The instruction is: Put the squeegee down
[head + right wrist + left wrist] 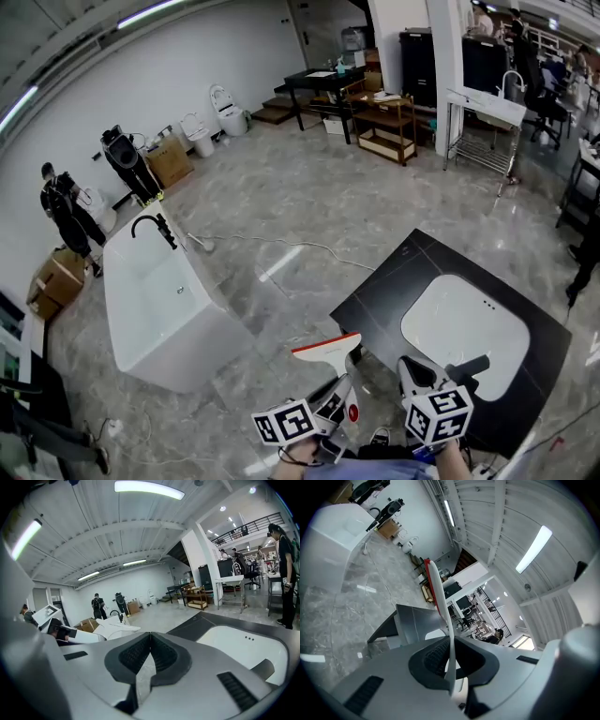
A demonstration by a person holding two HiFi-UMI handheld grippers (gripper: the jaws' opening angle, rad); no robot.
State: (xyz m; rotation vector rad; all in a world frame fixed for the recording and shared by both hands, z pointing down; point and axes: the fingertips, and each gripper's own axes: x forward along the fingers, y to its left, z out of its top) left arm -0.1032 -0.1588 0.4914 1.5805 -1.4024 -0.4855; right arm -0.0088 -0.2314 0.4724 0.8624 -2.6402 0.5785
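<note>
The squeegee [326, 350] has a white blade with a red edge and stands up from my left gripper [339, 392], which is shut on its handle low in the head view. In the left gripper view the squeegee blade [437, 597] rises edge-on from between the closed jaws of the left gripper [451, 641]. My right gripper [413, 368] is beside it to the right, over the near edge of the black counter [394, 281]. In its own view the right gripper [150, 638] is shut with nothing between its pads.
A white sink basin [464, 323] is set into the black counter, with a dark faucet handle [471, 367] at its near side. A white bathtub [155, 300] stands on the grey floor to the left. Shelves, tables and people are far back.
</note>
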